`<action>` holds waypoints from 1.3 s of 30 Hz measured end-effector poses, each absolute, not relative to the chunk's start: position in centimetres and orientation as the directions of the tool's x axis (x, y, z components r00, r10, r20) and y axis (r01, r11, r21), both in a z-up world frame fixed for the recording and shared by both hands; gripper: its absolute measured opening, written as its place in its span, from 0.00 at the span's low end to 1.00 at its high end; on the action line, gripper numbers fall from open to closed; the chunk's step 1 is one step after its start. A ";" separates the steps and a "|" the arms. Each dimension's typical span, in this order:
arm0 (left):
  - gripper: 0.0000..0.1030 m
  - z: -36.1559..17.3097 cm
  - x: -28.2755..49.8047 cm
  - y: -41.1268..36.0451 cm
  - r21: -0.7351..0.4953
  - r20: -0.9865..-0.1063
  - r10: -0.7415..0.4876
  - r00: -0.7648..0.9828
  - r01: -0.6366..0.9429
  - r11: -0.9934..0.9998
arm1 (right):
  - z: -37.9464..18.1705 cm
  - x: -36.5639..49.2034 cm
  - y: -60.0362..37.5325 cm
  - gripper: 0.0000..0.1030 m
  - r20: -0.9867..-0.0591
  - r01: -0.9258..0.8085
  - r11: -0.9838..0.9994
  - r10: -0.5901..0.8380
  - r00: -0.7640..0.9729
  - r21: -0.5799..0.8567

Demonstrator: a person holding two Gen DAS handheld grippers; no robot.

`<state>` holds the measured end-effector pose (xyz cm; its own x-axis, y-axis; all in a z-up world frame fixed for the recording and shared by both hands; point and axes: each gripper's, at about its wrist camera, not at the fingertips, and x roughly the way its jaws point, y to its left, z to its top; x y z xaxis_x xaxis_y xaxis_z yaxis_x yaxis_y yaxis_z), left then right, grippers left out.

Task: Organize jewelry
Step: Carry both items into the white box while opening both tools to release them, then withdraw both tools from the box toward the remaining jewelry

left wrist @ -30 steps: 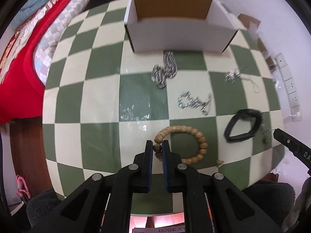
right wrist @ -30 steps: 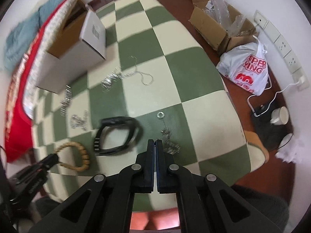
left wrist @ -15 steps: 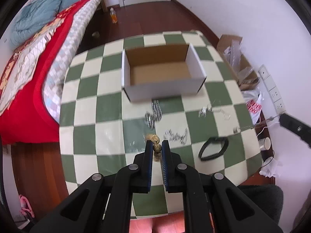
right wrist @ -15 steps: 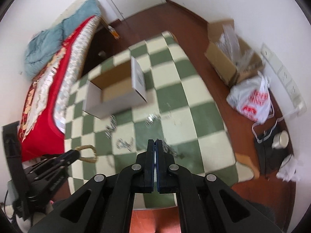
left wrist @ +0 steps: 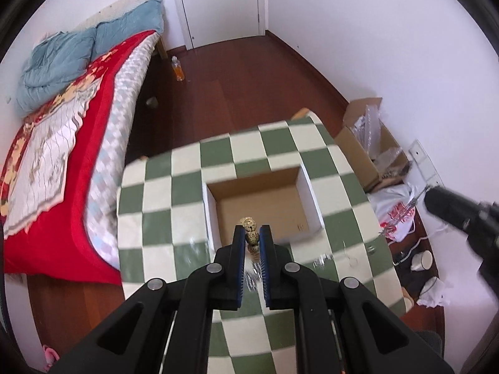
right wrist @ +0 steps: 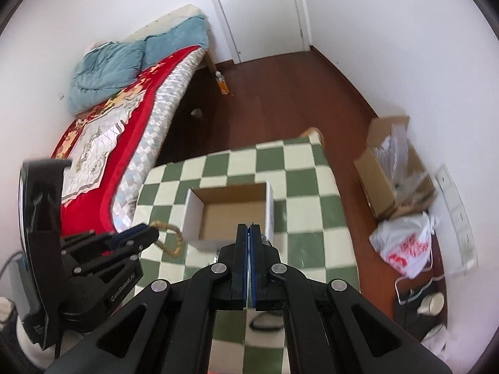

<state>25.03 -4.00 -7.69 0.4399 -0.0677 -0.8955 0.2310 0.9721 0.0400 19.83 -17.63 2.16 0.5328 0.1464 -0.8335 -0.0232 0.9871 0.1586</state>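
White walls close round a dark wooden floor. Left of the checkered table stands a bed with red cover; beyond it, a white door.

A bed with a red quilt and blue duvet, an orange bottle on the floor, a white door, a red-printed plastic bag

No legible txt; bag print blurred.
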 end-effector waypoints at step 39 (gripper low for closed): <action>1.00 -18.2 39.8 2.4 0.026 -0.984 0.032 0.174 -0.037 0.999 | -17.1 36.3 -13.3 0.84 -0.999 0.003 1.000 0.006 0.053 0.006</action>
